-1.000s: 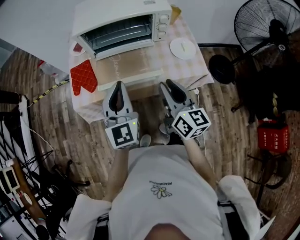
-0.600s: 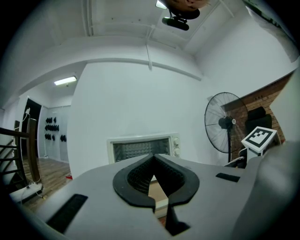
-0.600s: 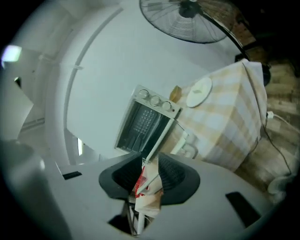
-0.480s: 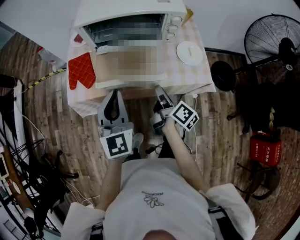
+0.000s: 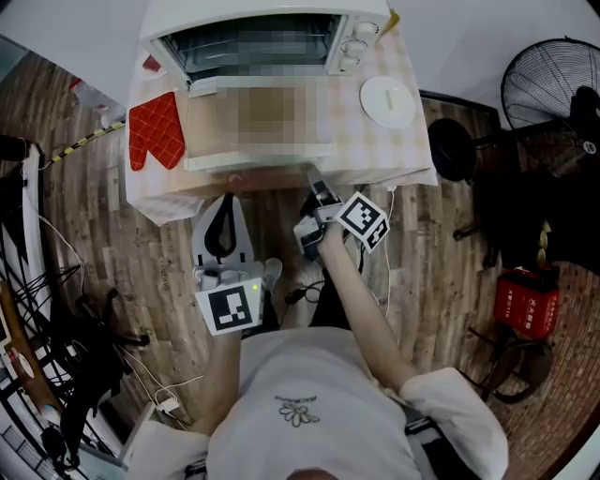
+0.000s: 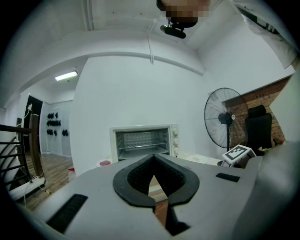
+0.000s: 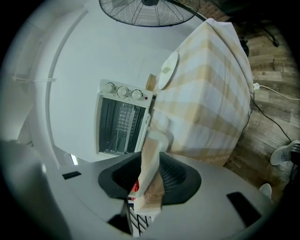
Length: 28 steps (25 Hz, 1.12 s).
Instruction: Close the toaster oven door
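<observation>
Right gripper (image 5: 316,187): arm stretched forward, rolled sideways, jaws clamped on the front edge of the door (image 5: 258,127). The door lies open and flat before the oven (image 5: 262,11).
Left gripper (image 5: 225,202): held back below the table edge, jaws together, empty.
Table (image 5: 375,141): checked cloth, plate (image 5: 387,101), red mitt (image 5: 155,131).
Room: wood floor (image 5: 94,234), fan (image 5: 553,84).
Change over one second: right arm has reached out to the door.
</observation>
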### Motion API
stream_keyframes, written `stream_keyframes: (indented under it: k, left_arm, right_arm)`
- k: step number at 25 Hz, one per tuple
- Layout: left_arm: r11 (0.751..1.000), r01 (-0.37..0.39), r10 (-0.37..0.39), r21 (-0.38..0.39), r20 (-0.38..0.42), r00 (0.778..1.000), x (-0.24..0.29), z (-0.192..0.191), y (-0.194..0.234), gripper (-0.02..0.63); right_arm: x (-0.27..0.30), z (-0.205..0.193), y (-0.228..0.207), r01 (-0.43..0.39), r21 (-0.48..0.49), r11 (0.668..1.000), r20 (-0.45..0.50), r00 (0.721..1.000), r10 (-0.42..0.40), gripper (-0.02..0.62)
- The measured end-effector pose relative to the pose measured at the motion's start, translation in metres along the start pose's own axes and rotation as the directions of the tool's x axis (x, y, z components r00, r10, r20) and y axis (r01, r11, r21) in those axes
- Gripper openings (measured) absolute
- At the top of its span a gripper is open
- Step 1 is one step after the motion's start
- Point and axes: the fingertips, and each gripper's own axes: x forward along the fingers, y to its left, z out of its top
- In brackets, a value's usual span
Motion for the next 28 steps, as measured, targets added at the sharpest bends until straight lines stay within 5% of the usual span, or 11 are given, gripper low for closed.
stream_keyframes:
  k: [28]
  left_arm:
    - [0.998, -0.047, 0.045, -0.047, -0.026, 0.999, -0.009, -0.015, 0.02, 0.017]
  right_arm:
    - [0.031, 0.007, -0.019, 0.015, 0.093, 0.996, 0.075, 0.997, -0.022, 0.087]
